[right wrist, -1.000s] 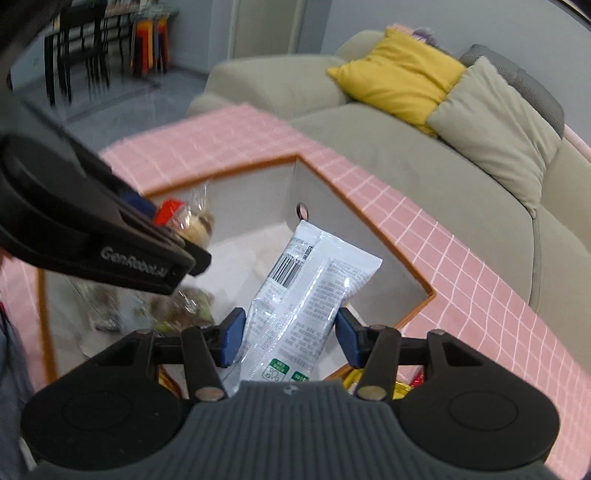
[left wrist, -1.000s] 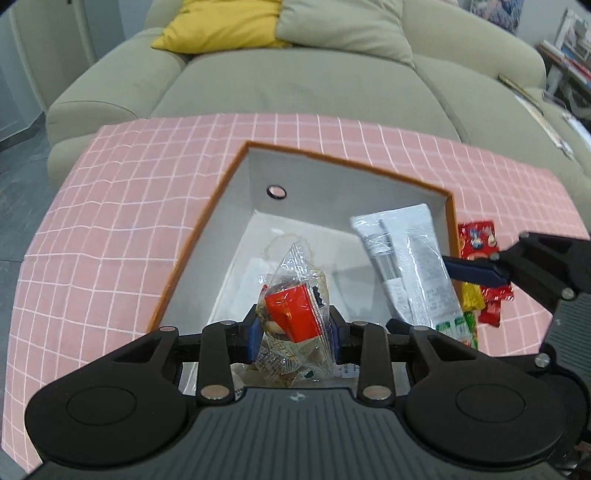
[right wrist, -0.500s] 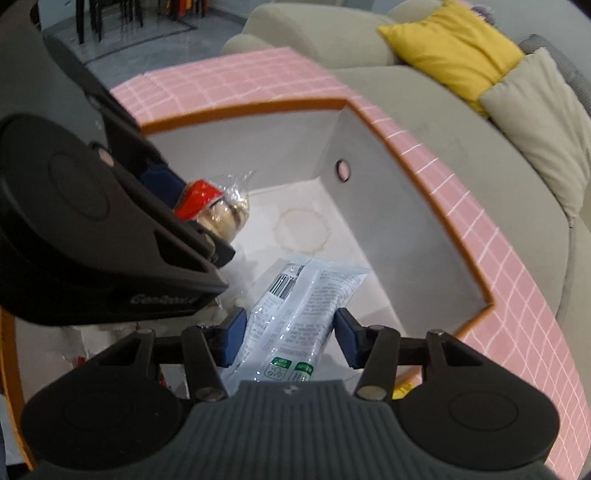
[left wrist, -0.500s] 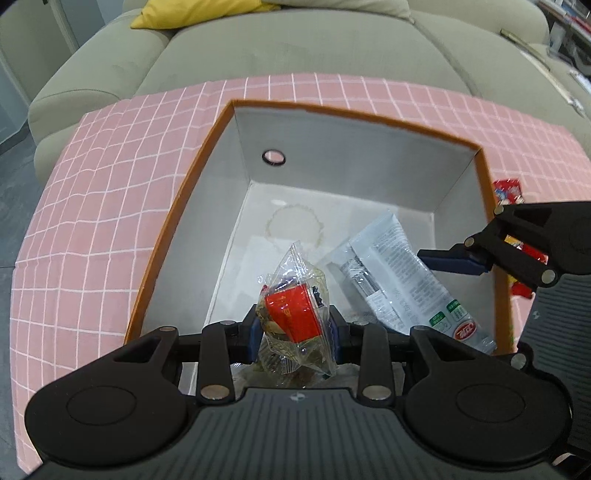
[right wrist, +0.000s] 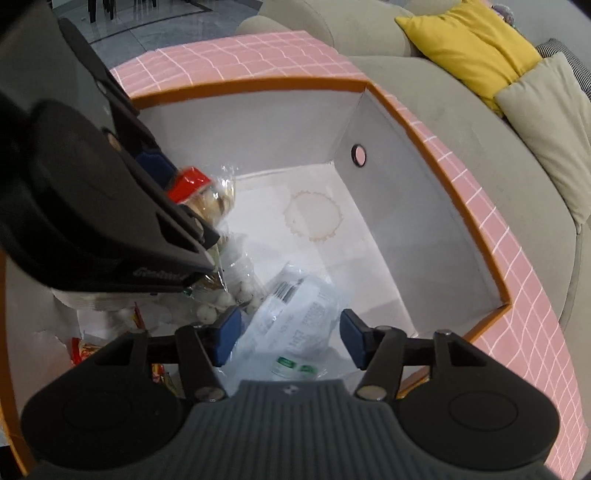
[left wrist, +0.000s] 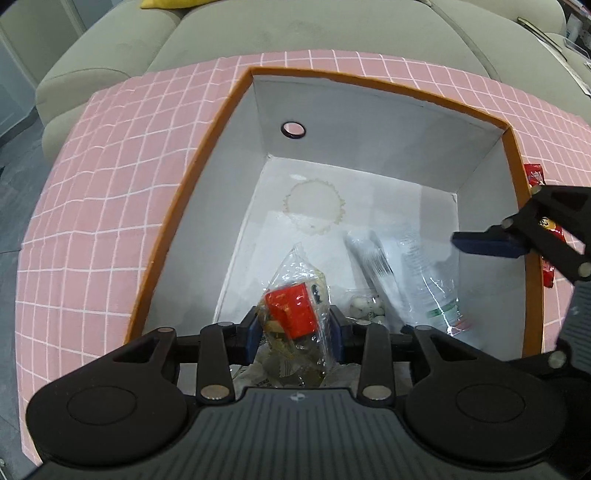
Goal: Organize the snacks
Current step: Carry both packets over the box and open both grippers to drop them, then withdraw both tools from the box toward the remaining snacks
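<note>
An orange-rimmed box (left wrist: 192,206) with a white inside stands on the pink checked cloth (left wrist: 110,221). My left gripper (left wrist: 294,328) is low inside it. Its jaws are opening, though the pads still touch a clear snack packet with a red label (left wrist: 295,306), also visible in the right wrist view (right wrist: 207,192). My right gripper (right wrist: 291,336) is over the box's right half with its jaws opening. A white packet (right wrist: 295,317) lies blurred between them, clear of the right pad. The left wrist view shows this white packet (left wrist: 432,280) on the box floor below a right finger (left wrist: 487,243).
A bag of small white balls (left wrist: 369,306) lies on the box floor between the two packets. Red snack packets (left wrist: 535,177) lie on the cloth beyond the box's right wall. A grey-green sofa (left wrist: 295,29) with a yellow cushion (right wrist: 469,40) stands behind the table.
Both grippers have sunk into the box. The right jaws have spread and the white packet has slid down out of them. The left jaws have widened a little around the clear packet.
</note>
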Motion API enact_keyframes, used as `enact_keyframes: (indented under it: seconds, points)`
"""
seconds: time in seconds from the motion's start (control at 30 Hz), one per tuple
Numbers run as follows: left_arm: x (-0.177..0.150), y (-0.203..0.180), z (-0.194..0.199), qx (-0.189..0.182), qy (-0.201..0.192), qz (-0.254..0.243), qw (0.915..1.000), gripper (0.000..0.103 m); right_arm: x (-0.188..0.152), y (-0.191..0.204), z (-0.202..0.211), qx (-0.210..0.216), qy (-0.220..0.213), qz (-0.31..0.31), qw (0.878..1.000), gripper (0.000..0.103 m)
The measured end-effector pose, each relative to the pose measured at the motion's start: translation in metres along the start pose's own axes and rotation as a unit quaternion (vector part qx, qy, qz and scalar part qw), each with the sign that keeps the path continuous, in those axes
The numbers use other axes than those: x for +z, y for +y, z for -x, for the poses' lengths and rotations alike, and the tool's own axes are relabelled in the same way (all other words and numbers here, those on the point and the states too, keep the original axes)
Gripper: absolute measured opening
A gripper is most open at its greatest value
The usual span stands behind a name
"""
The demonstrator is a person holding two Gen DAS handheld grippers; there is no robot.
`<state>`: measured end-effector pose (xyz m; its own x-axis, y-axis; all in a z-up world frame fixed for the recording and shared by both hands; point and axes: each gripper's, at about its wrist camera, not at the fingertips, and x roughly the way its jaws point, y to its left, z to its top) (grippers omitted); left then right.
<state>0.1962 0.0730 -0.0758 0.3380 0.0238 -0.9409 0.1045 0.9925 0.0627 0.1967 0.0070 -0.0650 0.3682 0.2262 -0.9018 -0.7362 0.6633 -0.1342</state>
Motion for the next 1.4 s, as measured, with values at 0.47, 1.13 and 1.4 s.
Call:
enact_keyframes:
  seconds: [0.47,1.13,1.4]
  points:
    - [-0.006,-0.005,0.059,0.007,-0.068,0.02,0.9975,0.069,-0.012,-0.005,0.052,-0.023,-0.051,-0.038,0.998,0.08]
    - [-0.051,-0.054,0.148,-0.015,-0.199,0.055,0.9784,0.07,-0.1,-0.012,0.144,-0.061,-0.151,-0.195,0.967,0.091]
    - [-0.074,-0.086,0.155,-0.036,-0.221,0.038,0.974,0.072,-0.166,-0.018,0.151,-0.083,-0.151,-0.27,0.947,0.092]
